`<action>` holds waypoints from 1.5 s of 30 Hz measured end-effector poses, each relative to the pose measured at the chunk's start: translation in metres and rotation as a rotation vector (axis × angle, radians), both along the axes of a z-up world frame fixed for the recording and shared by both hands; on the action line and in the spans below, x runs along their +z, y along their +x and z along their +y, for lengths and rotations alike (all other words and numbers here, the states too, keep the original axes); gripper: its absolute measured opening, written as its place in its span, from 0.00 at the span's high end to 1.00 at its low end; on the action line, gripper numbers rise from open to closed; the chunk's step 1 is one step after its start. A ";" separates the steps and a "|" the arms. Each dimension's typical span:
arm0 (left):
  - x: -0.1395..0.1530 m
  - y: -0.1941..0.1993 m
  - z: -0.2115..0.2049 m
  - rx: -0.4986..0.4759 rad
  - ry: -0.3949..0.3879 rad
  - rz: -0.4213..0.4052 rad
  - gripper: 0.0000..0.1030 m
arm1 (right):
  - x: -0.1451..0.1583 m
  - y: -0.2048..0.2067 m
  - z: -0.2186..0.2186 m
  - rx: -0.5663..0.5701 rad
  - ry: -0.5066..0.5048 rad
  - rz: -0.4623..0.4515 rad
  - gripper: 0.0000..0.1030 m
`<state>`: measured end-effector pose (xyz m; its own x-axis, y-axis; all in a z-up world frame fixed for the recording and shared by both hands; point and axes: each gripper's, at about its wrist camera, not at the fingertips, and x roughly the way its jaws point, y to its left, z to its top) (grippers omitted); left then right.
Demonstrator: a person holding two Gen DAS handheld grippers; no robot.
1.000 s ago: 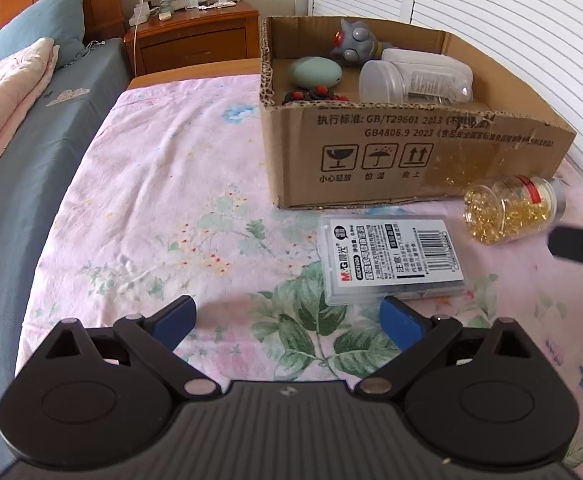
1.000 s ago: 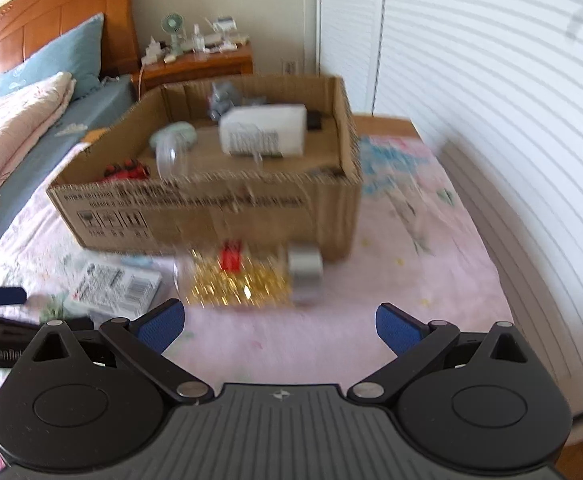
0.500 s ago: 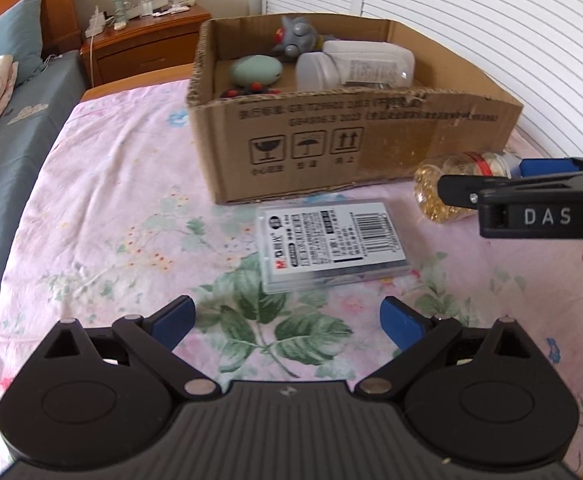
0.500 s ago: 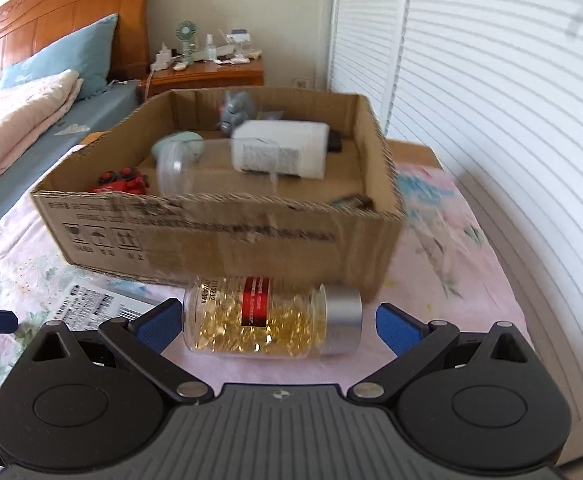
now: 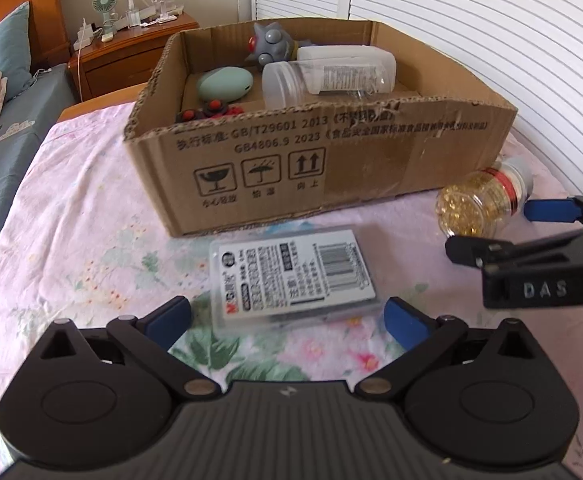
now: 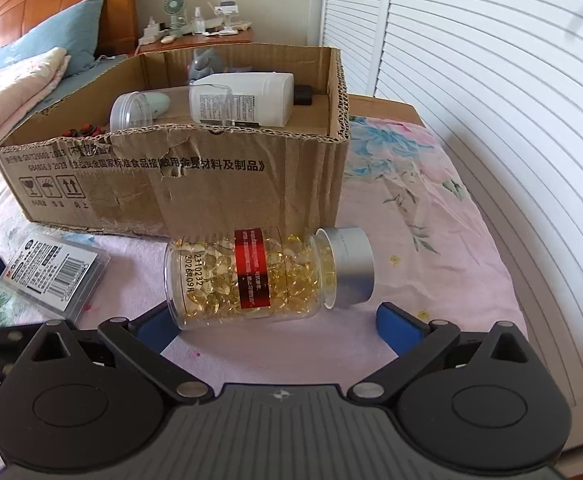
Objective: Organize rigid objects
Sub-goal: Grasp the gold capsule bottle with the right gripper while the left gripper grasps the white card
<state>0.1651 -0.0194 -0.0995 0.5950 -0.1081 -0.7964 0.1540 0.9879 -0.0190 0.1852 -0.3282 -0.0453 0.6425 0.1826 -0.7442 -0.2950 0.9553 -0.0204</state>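
Note:
A clear flat case with a barcode label (image 5: 291,276) lies on the floral sheet before the cardboard box (image 5: 331,160). My left gripper (image 5: 287,320) is open, its blue fingertips either side of the case's near edge. A clear bottle of golden capsules with a silver cap (image 6: 263,276) lies on its side by the box's front right corner. My right gripper (image 6: 277,326) is open around its near side. The bottle (image 5: 479,200) and right gripper (image 5: 503,228) also show in the left wrist view. The case also shows in the right wrist view (image 6: 55,272).
The box (image 6: 211,184) holds a white bottle (image 6: 243,98), a clear jar (image 5: 291,84), a green oval item (image 5: 225,86), a grey toy (image 5: 269,42) and red pieces. A wooden nightstand (image 5: 131,52) stands behind. White shutters (image 6: 491,100) run along the right.
Both grippers have moved forward and lower: the left up to the flat case, the right up to the capsule bottle, which now lies between its fingers. Both stay open.

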 end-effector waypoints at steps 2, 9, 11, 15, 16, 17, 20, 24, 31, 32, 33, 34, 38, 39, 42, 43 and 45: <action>0.000 0.004 -0.002 0.009 -0.002 -0.005 0.01 | 0.000 0.001 -0.002 0.014 0.000 0.002 0.00; -0.001 0.009 0.003 0.014 0.001 -0.010 0.01 | 0.001 0.001 -0.002 0.018 -0.001 0.008 0.00; -0.001 0.006 0.010 0.023 0.001 -0.017 0.01 | 0.002 0.001 -0.002 0.019 -0.002 0.009 0.00; -0.001 0.007 0.014 0.052 0.002 -0.013 0.01 | 0.001 0.000 -0.003 0.019 0.000 0.002 0.00; -0.001 0.008 0.012 0.054 0.001 -0.015 0.01 | 0.001 0.000 -0.003 0.019 0.000 -0.001 0.00; -0.002 0.010 0.011 0.058 0.001 -0.019 0.01 | 0.001 0.000 -0.003 0.020 0.001 -0.002 0.00; -0.002 0.014 0.006 0.052 -0.001 -0.025 0.02 | 0.001 -0.001 -0.003 0.020 0.002 -0.006 0.00; 0.000 0.014 0.007 0.037 -0.005 -0.037 0.11 | 0.000 -0.001 -0.003 0.019 0.003 -0.011 0.00; 0.001 0.015 0.010 0.007 -0.005 -0.038 0.14 | 0.002 0.002 -0.001 0.014 -0.004 0.012 0.00; 0.001 0.016 0.010 0.003 -0.005 -0.037 0.14 | 0.003 0.003 -0.001 0.012 -0.004 0.018 0.00; 0.001 0.016 0.010 -0.001 -0.005 -0.036 0.14 | 0.003 0.004 0.000 0.011 -0.005 0.022 0.00; 0.001 0.017 0.010 -0.003 -0.005 -0.036 0.14 | 0.004 0.005 0.000 0.010 -0.005 0.023 0.00; 0.001 0.017 0.010 -0.010 -0.003 -0.034 0.14 | 0.007 0.009 0.003 0.008 -0.009 0.013 0.00; 0.001 0.018 0.011 -0.012 -0.003 -0.032 0.14 | 0.009 0.010 0.004 0.007 -0.011 0.008 0.00; 0.001 0.018 0.011 -0.019 -0.003 -0.028 0.14 | 0.013 0.015 0.007 0.014 -0.017 0.002 0.00; 0.002 0.018 0.011 -0.022 -0.003 -0.025 0.14 | 0.014 0.015 0.007 0.020 -0.018 0.004 0.00; 0.002 0.019 0.012 -0.029 -0.002 -0.019 0.14 | 0.016 0.015 0.009 0.039 -0.021 0.004 0.00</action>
<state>0.1841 -0.0074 -0.0974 0.6066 -0.1273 -0.7848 0.1830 0.9829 -0.0180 0.1998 -0.3191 -0.0293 0.6323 0.1913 -0.7508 -0.3320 0.9425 -0.0395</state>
